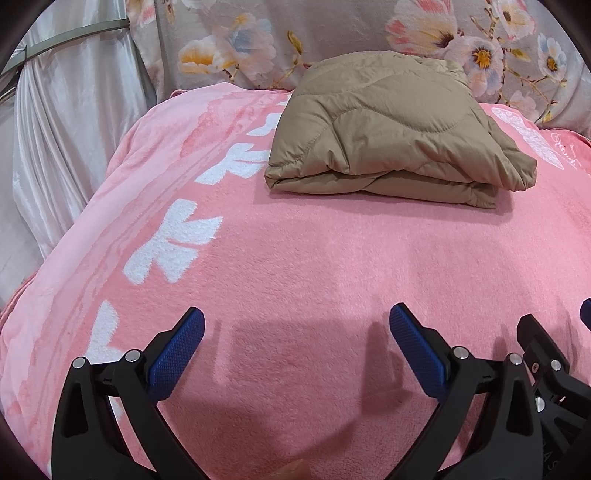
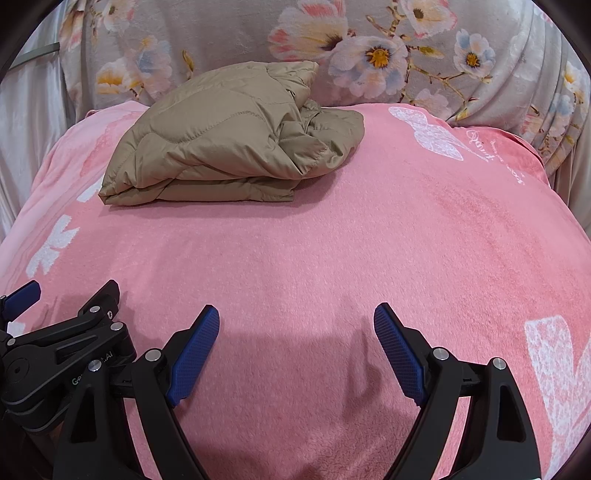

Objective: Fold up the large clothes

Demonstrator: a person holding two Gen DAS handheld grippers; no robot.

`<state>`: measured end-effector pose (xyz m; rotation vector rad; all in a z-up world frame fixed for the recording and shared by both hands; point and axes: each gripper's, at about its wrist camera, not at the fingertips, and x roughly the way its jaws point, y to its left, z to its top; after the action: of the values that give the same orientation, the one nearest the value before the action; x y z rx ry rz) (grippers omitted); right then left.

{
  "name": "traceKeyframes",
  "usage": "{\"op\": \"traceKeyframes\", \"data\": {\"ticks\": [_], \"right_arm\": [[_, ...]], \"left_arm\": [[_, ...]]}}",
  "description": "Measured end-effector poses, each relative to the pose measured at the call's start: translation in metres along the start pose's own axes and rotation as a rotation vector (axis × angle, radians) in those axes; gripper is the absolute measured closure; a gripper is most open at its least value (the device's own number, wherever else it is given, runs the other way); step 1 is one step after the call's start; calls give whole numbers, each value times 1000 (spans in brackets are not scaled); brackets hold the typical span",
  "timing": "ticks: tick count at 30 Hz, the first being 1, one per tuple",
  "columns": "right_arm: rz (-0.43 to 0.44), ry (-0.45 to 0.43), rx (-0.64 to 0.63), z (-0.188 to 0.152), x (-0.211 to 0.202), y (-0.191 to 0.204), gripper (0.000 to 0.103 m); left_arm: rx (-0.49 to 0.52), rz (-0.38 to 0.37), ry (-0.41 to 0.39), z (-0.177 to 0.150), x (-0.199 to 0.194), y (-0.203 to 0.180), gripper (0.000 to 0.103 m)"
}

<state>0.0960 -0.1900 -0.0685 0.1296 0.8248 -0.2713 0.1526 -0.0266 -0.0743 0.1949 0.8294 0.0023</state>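
Observation:
A tan quilted jacket [image 1: 388,125] lies folded into a thick bundle at the far side of the pink blanket [image 1: 295,258]. It also shows in the right wrist view [image 2: 229,144], far left. My left gripper [image 1: 297,321] is open and empty, low over the near part of the blanket, well short of the jacket. My right gripper [image 2: 295,321] is open and empty, close beside the left one. Part of the right gripper shows at the right edge of the left wrist view [image 1: 546,365]. Part of the left gripper shows at the left edge of the right wrist view [image 2: 55,343].
The pink blanket [image 2: 369,240] has white flower prints and covers the whole work surface. A grey floral fabric [image 1: 332,33] hangs behind it. A pale satin curtain [image 1: 66,129] hangs at the left, where the blanket edge drops off.

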Motion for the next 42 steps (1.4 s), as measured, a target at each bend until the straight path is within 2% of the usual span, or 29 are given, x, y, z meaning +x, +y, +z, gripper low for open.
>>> {"op": "traceKeyframes", "data": {"ticks": [42], "right_arm": [[4, 0, -5, 0, 0, -3, 19]], "left_arm": [[5, 17, -17, 1, -4, 0, 5]]}}
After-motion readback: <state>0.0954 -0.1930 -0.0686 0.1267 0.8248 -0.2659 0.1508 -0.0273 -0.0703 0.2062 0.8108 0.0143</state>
